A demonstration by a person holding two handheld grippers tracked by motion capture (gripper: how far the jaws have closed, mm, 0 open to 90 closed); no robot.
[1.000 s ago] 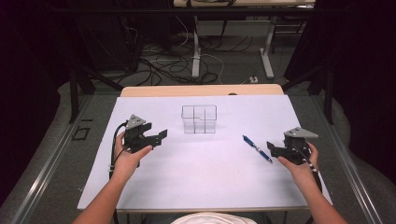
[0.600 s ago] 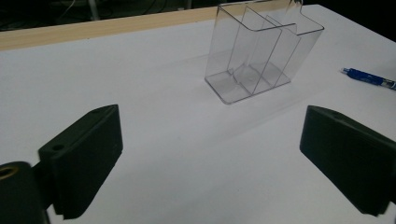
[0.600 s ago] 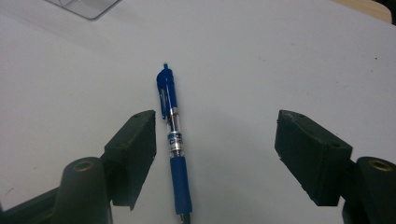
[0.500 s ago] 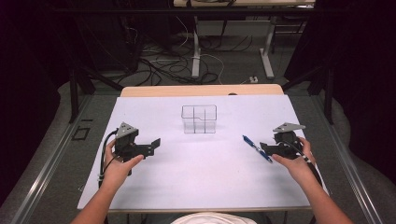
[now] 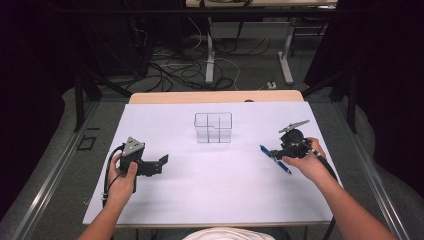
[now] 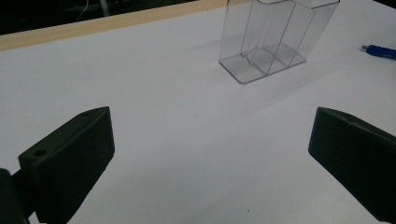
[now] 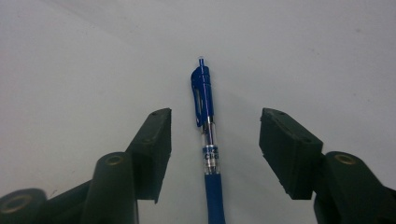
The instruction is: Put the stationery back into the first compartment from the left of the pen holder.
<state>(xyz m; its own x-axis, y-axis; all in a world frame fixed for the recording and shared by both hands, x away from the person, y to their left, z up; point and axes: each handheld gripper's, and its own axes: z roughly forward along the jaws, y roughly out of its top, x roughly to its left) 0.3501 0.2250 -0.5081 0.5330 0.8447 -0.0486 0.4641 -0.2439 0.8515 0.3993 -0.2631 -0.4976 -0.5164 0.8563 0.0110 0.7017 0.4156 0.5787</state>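
The right gripper, jaws closing but not yet touching, straddles the blue pen on the table. An uneven squeeze could roll the pen away. The left gripper hangs released.

Blue retractable ballpoint pen, clear mid-barrel section, blue rubber grip, clip and plunger at far end. Lies flat on the white worktop, right of centre, well apart from the clear divided organizer. Sits between the right tongs pads, untouched by either.
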